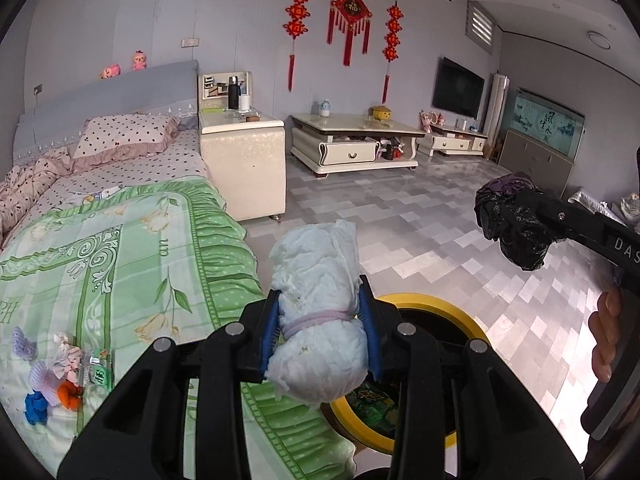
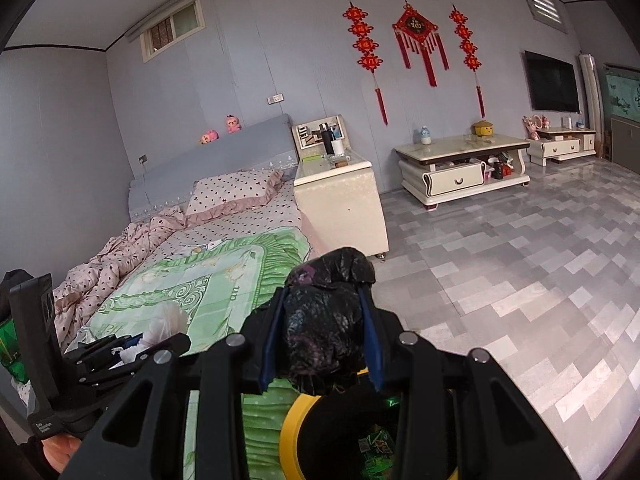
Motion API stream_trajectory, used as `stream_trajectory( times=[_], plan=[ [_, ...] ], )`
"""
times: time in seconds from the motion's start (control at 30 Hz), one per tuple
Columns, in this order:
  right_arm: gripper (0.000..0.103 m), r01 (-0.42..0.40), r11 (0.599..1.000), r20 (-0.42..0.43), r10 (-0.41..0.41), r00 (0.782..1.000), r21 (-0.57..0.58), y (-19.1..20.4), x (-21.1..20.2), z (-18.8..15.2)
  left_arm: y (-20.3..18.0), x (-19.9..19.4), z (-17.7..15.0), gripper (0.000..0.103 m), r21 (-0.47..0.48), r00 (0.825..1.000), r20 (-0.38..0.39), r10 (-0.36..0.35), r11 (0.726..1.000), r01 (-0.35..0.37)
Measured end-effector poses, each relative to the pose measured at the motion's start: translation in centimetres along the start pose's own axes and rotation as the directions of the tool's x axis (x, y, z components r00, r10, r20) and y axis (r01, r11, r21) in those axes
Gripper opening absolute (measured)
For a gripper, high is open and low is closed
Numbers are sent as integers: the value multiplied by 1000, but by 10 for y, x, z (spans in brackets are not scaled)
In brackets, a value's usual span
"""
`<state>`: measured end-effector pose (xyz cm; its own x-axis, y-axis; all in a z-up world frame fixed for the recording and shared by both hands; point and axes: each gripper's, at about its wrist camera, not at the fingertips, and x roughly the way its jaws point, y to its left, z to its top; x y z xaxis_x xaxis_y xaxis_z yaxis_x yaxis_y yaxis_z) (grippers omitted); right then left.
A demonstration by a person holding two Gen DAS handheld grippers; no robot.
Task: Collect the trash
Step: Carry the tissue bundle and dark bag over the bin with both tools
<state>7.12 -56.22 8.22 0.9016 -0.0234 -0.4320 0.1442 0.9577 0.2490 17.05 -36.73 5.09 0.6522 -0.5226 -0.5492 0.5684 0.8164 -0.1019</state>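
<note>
1. The bed point(image 1: 120, 248), under a green quilt, lies left of and below the left claw point(image 1: 320, 320); in the right wrist view it fills the ground left of the right claw point(image 2: 324, 336).
2. A bin point(image 1: 452, 312) with a yellow rim sits on the floor just beside the bed edge, directly below both claws. The left view shows its rim arcing behind the claw; the right view looks further into its dark inside, where a green wrapper point(image 2: 374, 448) lies.
3. The left claw is clamped on a rolled white diaper point(image 1: 320, 320) with a lilac band around its middle, blue pads pressing both sides. The right view shows only a blurred white edge of it, at far left.
4. The right claw grips a crumpled black bag point(image 2: 326, 320), which bulges past the fingertips. In the left view that bag appears at right, level with the left claw and well apart from it, with part of the person's hand point(image 1: 606, 332) behind it.
5. Only the left view shows small scraps point(image 1: 60, 376) on the quilt, down and left of the claw: lilac, orange and blue bits and a green packet.
</note>
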Motion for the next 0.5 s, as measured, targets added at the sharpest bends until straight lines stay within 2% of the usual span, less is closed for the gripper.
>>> stream_trajectory(
  times=[0.23, 0.5],
  plan=[
    [33, 29, 999, -62, -26, 998, 39, -24, 19, -21, -12, 47, -29, 34, -5, 996, -81, -43, 999, 43],
    [33, 58, 994, -151, -44, 987, 88, -49, 46, -46, -18, 91, -62, 34, -12, 983, -170, -74, 997, 73]
  ],
)
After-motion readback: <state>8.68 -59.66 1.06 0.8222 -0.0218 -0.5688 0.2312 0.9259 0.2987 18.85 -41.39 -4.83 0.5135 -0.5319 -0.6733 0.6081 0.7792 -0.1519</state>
